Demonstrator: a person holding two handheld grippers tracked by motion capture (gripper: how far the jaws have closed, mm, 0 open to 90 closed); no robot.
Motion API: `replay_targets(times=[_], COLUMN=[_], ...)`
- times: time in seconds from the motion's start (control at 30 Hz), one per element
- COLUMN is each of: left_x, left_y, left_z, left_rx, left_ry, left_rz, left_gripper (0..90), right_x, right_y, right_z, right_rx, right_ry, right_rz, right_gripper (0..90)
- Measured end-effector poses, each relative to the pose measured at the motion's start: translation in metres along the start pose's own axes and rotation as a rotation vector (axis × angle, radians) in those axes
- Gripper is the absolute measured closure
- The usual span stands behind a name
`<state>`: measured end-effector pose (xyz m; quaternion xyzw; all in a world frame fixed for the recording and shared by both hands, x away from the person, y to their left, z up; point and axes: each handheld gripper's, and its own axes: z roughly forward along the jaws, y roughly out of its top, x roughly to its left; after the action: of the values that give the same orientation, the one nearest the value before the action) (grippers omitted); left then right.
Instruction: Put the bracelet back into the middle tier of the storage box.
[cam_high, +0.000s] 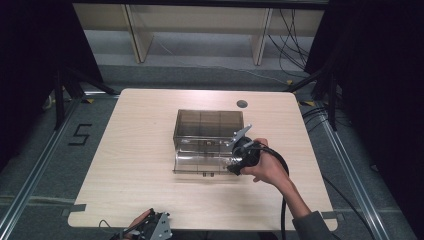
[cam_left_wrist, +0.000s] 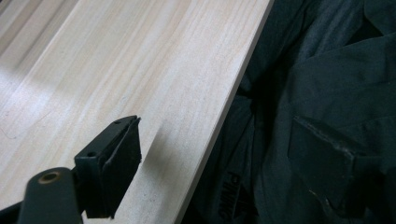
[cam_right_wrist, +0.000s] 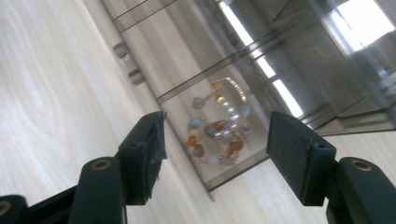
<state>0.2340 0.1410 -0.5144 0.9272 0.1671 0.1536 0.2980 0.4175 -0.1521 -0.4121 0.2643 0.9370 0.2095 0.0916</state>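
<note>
A beaded bracelet (cam_right_wrist: 218, 125) of pale, grey and amber beads on gold links lies in the lid (cam_high: 202, 162) of a clear smoky plastic box (cam_high: 207, 125), in the lid's right end section. The lid lies flat on the tabletop (cam_high: 135, 150), swung down on the near side of the box, whose body is split into compartments by thin walls. The box sits a little right of the tabletop's middle.

The right tongs (cam_right_wrist: 215, 156) hang just over that end of the lid, released, their two black jaws spread wide with the bracelet seen between them; they touch neither the beads nor the plastic as far as the right gripper view shows. In the high view the person's right hand (cam_high: 272, 169) holds them at the lid's right end, with the cable trailing back toward the near edge.

The left tongs (cam_high: 150, 227) sit at the near edge of the tabletop, left of centre, well apart from the box. One jaw shows over bare wood, so I cannot tell whether they are released or clenched.
</note>
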Motion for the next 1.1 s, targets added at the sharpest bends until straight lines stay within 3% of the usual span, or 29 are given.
replay_targets(times=[0.1, 0.17, 0.67, 0.77, 1.1], left_x=[0.001, 0.000, 0.000, 0.000, 0.000], left_y=[0.001, 0.000, 0.000, 0.000, 0.000], left_z=[0.000, 0.000, 0.000, 0.000, 0.000], left_rx=[-0.001, -0.001, -0.001, -0.004, -0.005], left_ry=[0.000, -0.004, -0.004, -0.002, -0.003], left_rz=[0.018, -0.010, -0.010, -0.009, -0.010], left_gripper=[17.2, 17.2, 17.2, 17.2, 17.2], right_x=[0.003, 0.006, 0.020, 0.023, 0.030], right_y=[-0.003, -0.005, -0.018, -0.020, -0.022], right_z=[0.001, 0.001, 0.001, 0.000, 0.000], right_rx=[-0.009, -0.012, -0.065, -0.074, -0.100], right_ry=[0.007, 0.017, 0.023, 0.023, 0.010], right_rz=[-0.001, 0.001, 0.007, 0.035, 0.003], right_gripper=[37.3, 37.1, 34.2, 33.9, 32.0])
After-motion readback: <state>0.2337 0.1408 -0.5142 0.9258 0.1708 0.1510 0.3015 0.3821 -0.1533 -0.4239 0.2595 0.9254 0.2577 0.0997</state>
